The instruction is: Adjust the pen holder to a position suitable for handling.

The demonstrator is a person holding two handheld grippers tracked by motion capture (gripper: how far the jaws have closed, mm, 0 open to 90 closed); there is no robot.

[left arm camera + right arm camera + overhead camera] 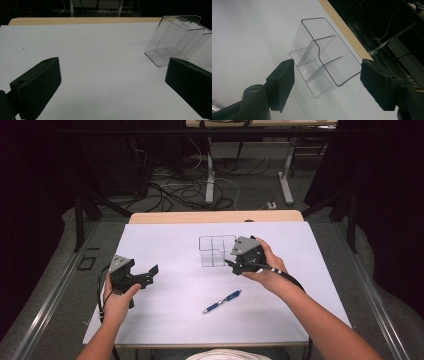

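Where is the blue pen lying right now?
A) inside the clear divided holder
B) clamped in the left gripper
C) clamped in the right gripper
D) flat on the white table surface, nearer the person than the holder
D: the high view shows the blue pen flat on the white table surface, apart from the clear divided holder and from both grippers.

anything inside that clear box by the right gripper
Nothing shows inside the clear box: through its walls only its own dividers and bare bottom appear. No part looks covered; the right gripper stands open around it.
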